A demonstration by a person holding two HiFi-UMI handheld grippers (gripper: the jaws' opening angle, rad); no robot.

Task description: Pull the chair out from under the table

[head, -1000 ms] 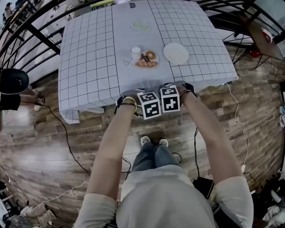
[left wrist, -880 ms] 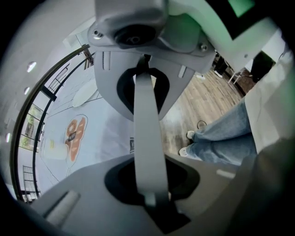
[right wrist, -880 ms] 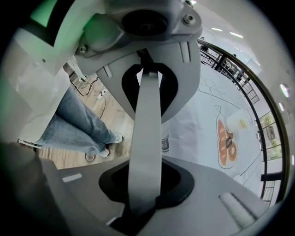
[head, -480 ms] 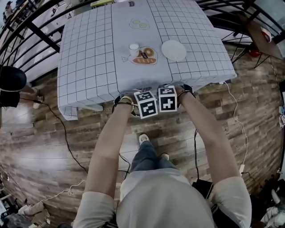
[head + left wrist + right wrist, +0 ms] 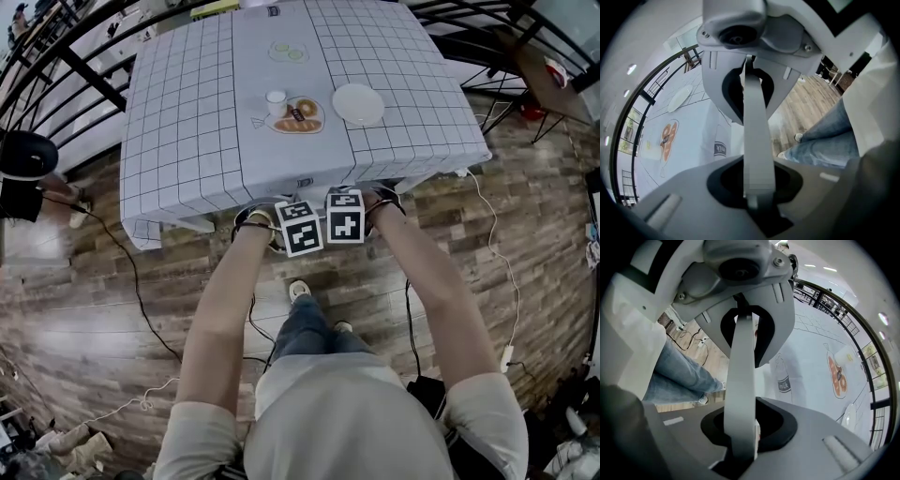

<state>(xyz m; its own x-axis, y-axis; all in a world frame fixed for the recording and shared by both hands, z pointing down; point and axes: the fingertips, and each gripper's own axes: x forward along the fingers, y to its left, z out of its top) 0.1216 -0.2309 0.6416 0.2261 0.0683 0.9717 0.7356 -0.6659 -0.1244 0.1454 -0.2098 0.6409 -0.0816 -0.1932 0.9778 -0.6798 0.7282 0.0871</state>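
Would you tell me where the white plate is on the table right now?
In the head view, the white plate lies on the checked tablecloth, right of centre, a little to the right of the white cup.

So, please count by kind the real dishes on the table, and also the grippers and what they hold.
white plate: 1
white cup: 1
grippers: 2, the left gripper and the right gripper
chair back, clamped by both: 1
total: 5
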